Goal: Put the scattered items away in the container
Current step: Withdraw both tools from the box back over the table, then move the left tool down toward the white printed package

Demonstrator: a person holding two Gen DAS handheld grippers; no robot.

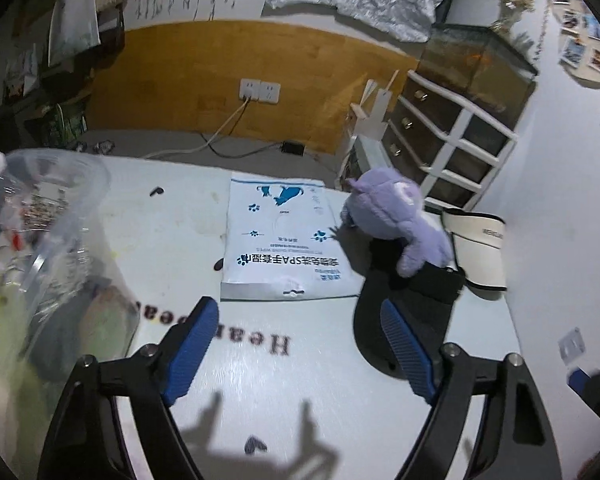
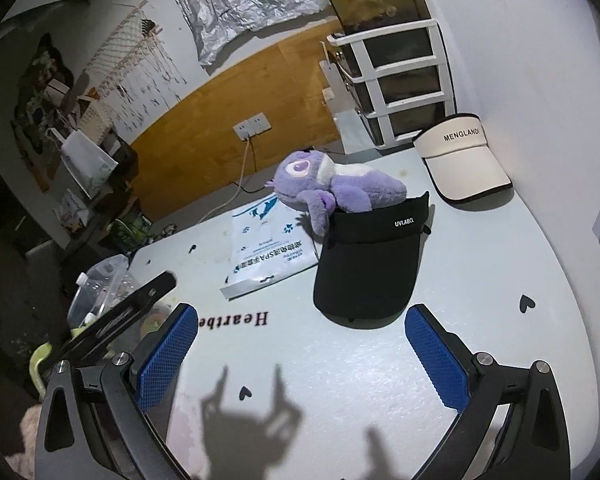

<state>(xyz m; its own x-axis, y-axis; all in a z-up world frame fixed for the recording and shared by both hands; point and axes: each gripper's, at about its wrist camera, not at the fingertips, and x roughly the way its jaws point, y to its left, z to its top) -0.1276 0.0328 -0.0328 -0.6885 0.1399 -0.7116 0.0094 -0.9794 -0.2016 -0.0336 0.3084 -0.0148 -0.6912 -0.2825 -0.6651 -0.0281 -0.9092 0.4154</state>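
1. The pale tabletop (image 2: 480,280), printed with black hearts and lettering, is carrying everything.
2. A white wipes packet (image 2: 266,256) is lying flat near the middle.
3. A black visor (image 2: 366,268) is sitting just beside the packet, and a purple plush toy (image 2: 340,186) is resting across its band.
4. A cream visor (image 2: 466,164) is lying at the far corner by the wall.
5. A clear plastic container (image 1: 52,232) is standing at the left edge.

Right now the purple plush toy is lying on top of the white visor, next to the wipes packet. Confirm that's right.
Not quite. The purple plush toy lies on top of the black visor, not the white one. The white visor sits apart, nearer the wall, with nothing on it. The wipes packet is indeed next to the toy. The right wrist view shows this most clearly.
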